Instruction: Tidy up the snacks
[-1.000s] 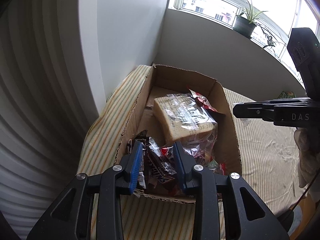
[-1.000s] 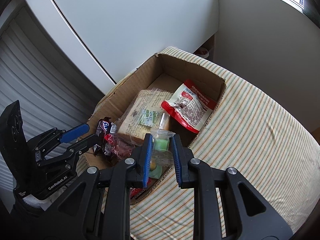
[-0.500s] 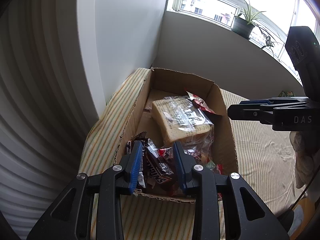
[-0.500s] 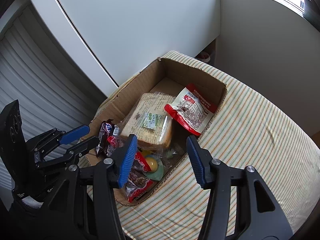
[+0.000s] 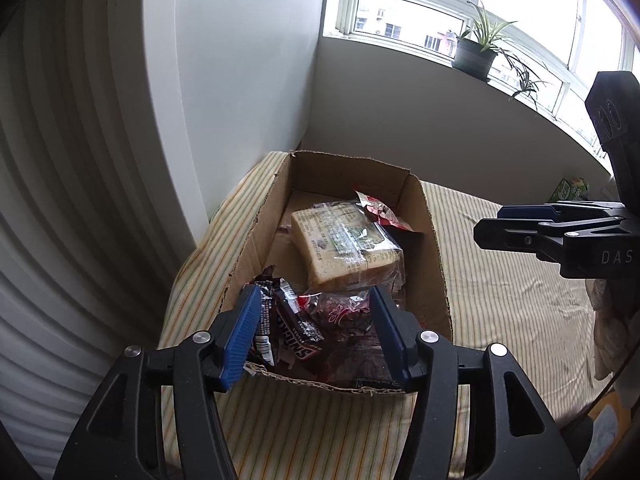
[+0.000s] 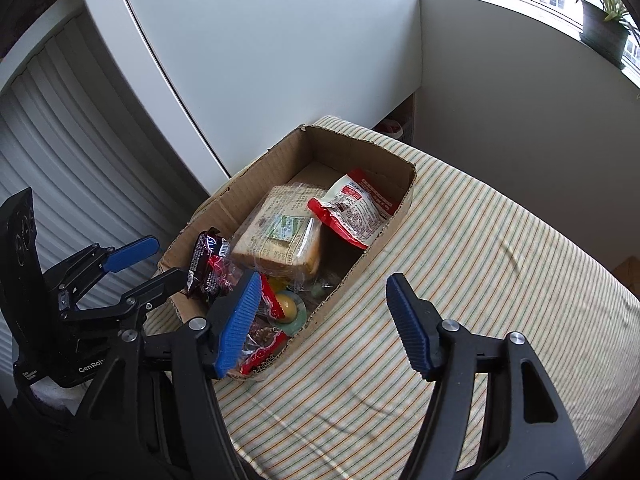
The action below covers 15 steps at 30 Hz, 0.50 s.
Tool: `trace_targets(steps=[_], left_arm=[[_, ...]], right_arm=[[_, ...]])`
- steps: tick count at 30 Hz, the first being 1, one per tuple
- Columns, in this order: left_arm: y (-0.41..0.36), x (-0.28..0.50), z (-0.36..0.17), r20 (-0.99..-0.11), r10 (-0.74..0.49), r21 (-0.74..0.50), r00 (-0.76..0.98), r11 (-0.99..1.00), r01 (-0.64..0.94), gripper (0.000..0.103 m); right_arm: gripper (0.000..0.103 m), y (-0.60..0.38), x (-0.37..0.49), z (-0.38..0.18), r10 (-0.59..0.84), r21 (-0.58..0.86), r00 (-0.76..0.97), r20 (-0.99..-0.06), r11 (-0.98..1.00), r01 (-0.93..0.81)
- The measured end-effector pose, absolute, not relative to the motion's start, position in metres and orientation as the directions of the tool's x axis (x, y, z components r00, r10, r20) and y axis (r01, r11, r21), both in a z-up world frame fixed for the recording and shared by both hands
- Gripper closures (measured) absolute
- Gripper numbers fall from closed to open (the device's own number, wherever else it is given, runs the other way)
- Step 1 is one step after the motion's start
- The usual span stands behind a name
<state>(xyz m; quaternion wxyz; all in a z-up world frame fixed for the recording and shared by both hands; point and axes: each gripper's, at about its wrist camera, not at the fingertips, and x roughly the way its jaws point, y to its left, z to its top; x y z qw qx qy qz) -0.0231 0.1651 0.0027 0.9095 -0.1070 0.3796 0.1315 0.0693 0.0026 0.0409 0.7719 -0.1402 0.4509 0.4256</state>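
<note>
Snacks sit in cardboard box (image 6: 352, 148) on striped cloth (image 6: 480, 280): bagged bread (image 6: 280, 236), red pouch (image 6: 356, 208), chocolate bars (image 5: 292, 320). Left gripper (image 5: 316, 328) and right gripper (image 6: 320, 320) both opening, gripping nothing.

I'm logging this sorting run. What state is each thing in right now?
cardboard box: open-topped, on the striped cloth, holding snacks.
bagged bread: sealed, lying flat in the box.
red pouch: sealed, leaning on the box wall.
Snickers bars: wrapped, at the near end.
left gripper: opening, nothing gripped.
right gripper: opening, nothing between them.
</note>
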Motion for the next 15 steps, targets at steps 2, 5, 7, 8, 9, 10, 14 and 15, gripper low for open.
trace_targets(steps=[2,5,7,8,9,10,14,15], left_arm=[[0.162,-0.027,0.007,-0.707,0.171,-0.086,0.686,0.942,-0.324,0.045],[0.159,-0.034,0.011,-0.69,0.194,-0.077,0.697,0.938,-0.337,0.037],[0.156,-0.037,0.013,-0.681,0.207,-0.068,0.702,0.937,-0.342,0.036],[0.154,-0.039,0.014,-0.678,0.211,-0.064,0.704,0.937,-0.343,0.036],[0.153,-0.04,0.015,-0.676,0.213,-0.063,0.705,0.937,-0.344,0.036],[0.152,-0.041,0.015,-0.675,0.213,-0.064,0.707,0.937,-0.343,0.036],[0.145,-0.048,0.017,-0.659,0.239,-0.049,0.713,0.933,-0.357,0.036],[0.143,-0.051,0.017,-0.654,0.242,-0.049,0.716,0.932,-0.359,0.034]], right_arm=[[0.035,-0.007,0.067,0.045,0.539,0.161,0.254,-0.803,0.607,-0.778],[0.023,-0.018,0.061,0.048,0.544,0.149,0.287,-0.788,0.622,-0.769],[0.014,-0.026,0.054,0.052,0.558,0.136,0.318,-0.767,0.625,-0.769],[0.013,-0.03,0.051,0.053,0.56,0.124,0.336,-0.757,0.629,-0.768],[0.013,-0.033,0.048,0.055,0.557,0.106,0.356,-0.751,0.633,-0.767],[0.013,-0.036,0.044,0.057,0.553,0.088,0.372,-0.746,0.636,-0.767],[0.013,-0.047,0.035,0.061,0.546,0.066,0.408,-0.732,0.652,-0.755],[0.013,-0.052,0.033,0.062,0.551,0.072,0.409,-0.727,0.653,-0.754]])
